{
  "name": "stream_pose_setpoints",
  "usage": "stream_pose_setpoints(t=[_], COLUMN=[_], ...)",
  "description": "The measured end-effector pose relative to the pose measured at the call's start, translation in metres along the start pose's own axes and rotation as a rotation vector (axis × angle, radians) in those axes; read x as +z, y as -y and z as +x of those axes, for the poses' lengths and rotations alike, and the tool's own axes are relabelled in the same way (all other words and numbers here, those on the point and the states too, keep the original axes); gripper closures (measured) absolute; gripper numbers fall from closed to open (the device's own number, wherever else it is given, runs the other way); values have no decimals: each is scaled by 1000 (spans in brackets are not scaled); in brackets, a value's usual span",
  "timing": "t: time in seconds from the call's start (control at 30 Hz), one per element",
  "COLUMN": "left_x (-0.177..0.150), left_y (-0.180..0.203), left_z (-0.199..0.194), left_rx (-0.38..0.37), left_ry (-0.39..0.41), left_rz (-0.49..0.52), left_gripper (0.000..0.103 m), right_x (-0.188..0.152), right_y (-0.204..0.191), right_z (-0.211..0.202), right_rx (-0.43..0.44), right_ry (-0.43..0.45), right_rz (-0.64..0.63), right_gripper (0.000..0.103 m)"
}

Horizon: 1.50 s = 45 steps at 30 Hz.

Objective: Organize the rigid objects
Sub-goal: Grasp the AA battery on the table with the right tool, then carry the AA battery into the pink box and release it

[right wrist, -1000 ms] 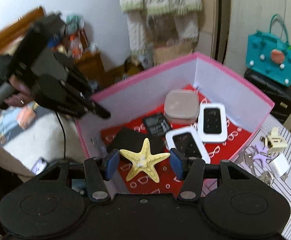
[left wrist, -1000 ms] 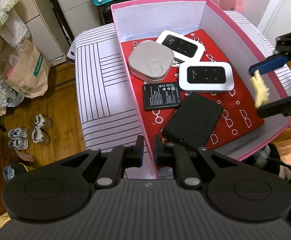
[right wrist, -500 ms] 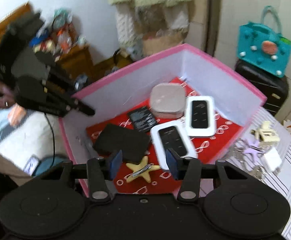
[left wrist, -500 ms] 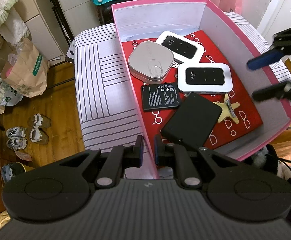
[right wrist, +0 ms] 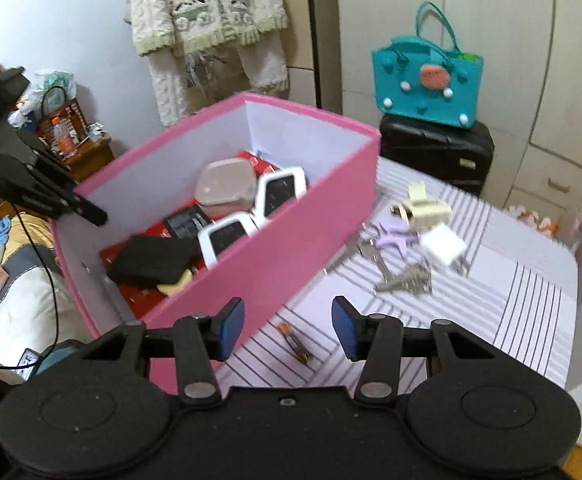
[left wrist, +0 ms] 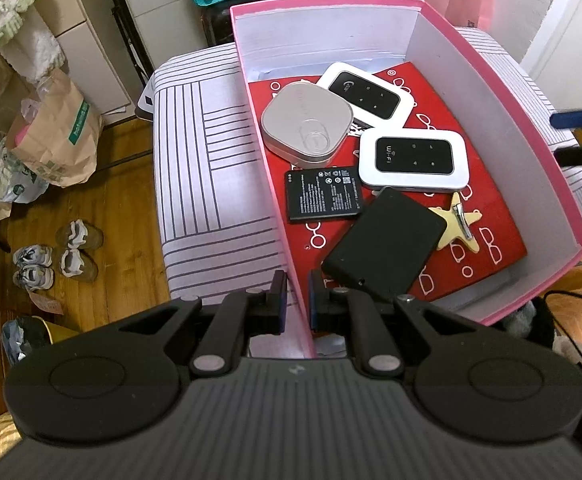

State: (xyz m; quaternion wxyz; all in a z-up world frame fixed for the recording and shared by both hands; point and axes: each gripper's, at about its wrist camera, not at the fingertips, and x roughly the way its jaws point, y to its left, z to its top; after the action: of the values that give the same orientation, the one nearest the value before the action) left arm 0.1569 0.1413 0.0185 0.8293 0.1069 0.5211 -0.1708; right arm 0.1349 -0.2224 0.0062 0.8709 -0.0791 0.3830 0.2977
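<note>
A pink box (left wrist: 511,92) with a red floor holds two white Wi-Fi routers (left wrist: 413,159), a grey case (left wrist: 306,126), a battery (left wrist: 323,199), a black slab (left wrist: 387,246) and a yellow starfish clip (left wrist: 461,222). My left gripper (left wrist: 296,302) is shut on the box's near wall. My right gripper (right wrist: 287,327) is open and empty, outside the box (right wrist: 291,248) over the striped cover. It also shows at the right edge of the left wrist view (left wrist: 579,136). A small battery (right wrist: 294,342), keys (right wrist: 405,278), a purple clip (right wrist: 395,236), a cream clip (right wrist: 425,206) and a white charger (right wrist: 443,245) lie there.
The box stands on a striped stool cover (left wrist: 203,168). A teal bag (right wrist: 427,84) sits on a black suitcase (right wrist: 435,148) behind. Paper bags (left wrist: 55,136) and shoes (left wrist: 55,256) are on the wooden floor to the left.
My right gripper let the starfish clip drop into the box, opened wide and drew back out to the right over the striped cover. The left gripper has kept its hold.
</note>
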Motion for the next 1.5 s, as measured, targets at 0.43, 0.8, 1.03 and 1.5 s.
stream_pose_setpoints(t=[0.43, 0.8, 1.03, 1.5], left_x=[2, -2, -2, 2], left_y=[2, -1, -4, 3], left_z=[1, -1, -2, -1], left_rx=[19, 15, 7, 15], left_ry=[-11, 9, 8, -4], left_rz=[-21, -52, -42, 55], left_gripper=[94, 94, 94, 94], right_x=[-27, -28, -25, 9], right_y=[7, 6, 7, -7], right_z=[61, 70, 58, -13], right_rx=[13, -27, -60, -54], right_ry=[-49, -84, -54, 32], right_rz=[-81, -87, -34, 78], right_gripper=[62, 92, 92, 92])
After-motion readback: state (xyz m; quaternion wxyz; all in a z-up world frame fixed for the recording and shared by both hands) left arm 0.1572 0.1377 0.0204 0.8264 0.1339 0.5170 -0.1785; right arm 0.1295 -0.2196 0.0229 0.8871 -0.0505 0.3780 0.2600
